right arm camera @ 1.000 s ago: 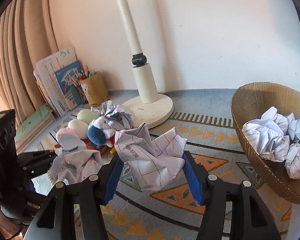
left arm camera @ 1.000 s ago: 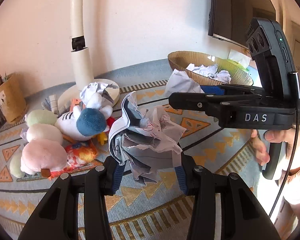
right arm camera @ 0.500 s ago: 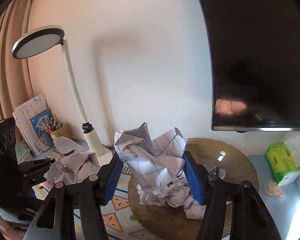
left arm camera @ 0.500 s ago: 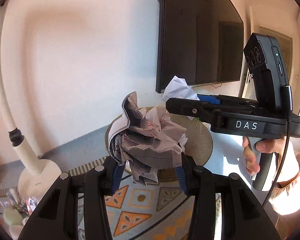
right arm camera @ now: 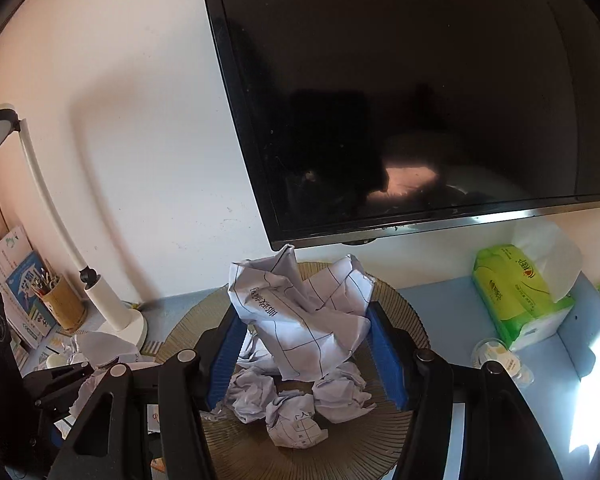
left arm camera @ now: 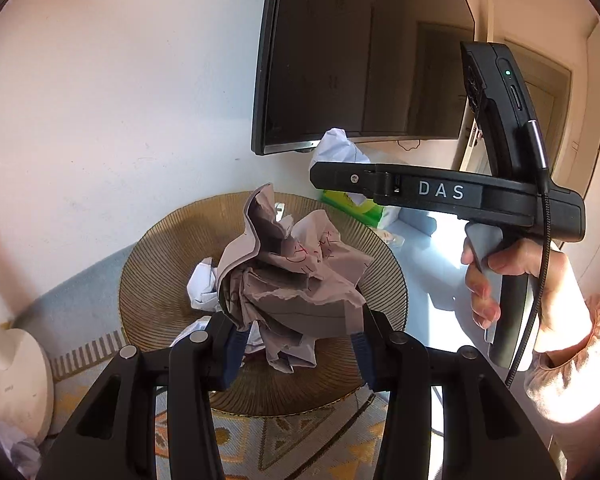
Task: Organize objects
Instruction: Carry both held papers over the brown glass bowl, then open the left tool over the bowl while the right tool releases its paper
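The right claw (right arm camera: 304, 356) pinches a crumpled sheet of lined paper (right arm camera: 300, 320) between its blue pads (right arm camera: 386, 354), above a ribbed brown bowl (right arm camera: 404, 312). More paper balls (right arm camera: 296, 404) lie in the bowl below the claw. Right of it stands a green tissue pack (right arm camera: 516, 300); left, a white lamp (right arm camera: 100, 304) and the left claw (right arm camera: 70, 384) gripping another wad (right arm camera: 104, 350).

The blue tabletop (right arm camera: 452, 312) carried a patterned mat (left arm camera: 300, 440), a ribbed bowl (right arm camera: 404, 316), a lamp base (right arm camera: 130, 324), a tissue pack (right arm camera: 516, 292) and a pencil cup (right arm camera: 62, 304).
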The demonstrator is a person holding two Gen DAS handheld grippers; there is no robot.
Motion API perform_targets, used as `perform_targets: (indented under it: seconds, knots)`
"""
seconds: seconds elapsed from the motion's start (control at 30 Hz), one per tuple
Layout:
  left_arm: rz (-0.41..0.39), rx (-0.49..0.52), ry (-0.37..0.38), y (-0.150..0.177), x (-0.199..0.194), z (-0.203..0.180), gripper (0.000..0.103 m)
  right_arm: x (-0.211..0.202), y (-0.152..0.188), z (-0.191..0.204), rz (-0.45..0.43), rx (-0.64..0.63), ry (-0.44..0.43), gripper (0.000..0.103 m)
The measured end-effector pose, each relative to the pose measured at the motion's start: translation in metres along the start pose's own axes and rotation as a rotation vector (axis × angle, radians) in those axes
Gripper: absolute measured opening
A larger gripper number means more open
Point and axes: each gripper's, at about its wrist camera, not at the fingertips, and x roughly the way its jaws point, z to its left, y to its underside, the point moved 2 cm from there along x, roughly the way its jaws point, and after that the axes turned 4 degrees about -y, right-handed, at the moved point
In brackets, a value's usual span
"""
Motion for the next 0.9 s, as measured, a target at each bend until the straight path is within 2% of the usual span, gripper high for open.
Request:
perform_targets:
  seconds: [0.03,0.1,0.13,0.17,0.23,0.33,0.43,0.5,0.63,0.9]
  knots:
    - [0.006,-0.002,0.008,0.000,0.003,0.000,0.044,0.003,0.000,-0.002,0.005,0.004,0.007,0.060]
    - [0.019,0.001,0.009,0.003,0.006,-0.003,0.050,0.010,0.001,-0.006,0.029,0.006,0.024,0.073]
    - [0.021,0.007,-0.009,0.003,0.008,-0.003,0.064,0.014,0.001,-0.009,0.043,0.005,0.045,0.097]
    - [0.024,0.012,-0.030,0.004,0.011,-0.002,0.103,0.016,0.002,-0.012,0.046,0.006,0.073,0.103]
    - [0.015,0.017,-0.043,0.006,0.015,-0.002,0.102,0.016,0.002,-0.016,0.042,0.012,0.107,0.103]
    - [0.016,0.011,-0.045,0.006,0.019,-0.002,0.102,0.011,0.003,-0.022,0.025,0.050,0.103,0.103]
    - [0.020,0.011,-0.048,0.015,0.010,-0.003,0.102,0.004,0.002,-0.021,0.006,0.074,0.090,0.103]
    - [0.015,0.015,-0.056,0.026,-0.004,-0.018,0.102,-0.001,0.001,-0.016,-0.004,0.070,0.094,0.103]
    - [0.008,0.017,-0.079,0.020,-0.013,-0.012,0.102,-0.011,-0.003,0.001,-0.017,0.046,0.078,0.103]
    - [-0.048,0.003,-0.148,0.012,-0.072,0.006,0.102,-0.038,-0.012,0.059,-0.053,-0.032,0.043,0.103]
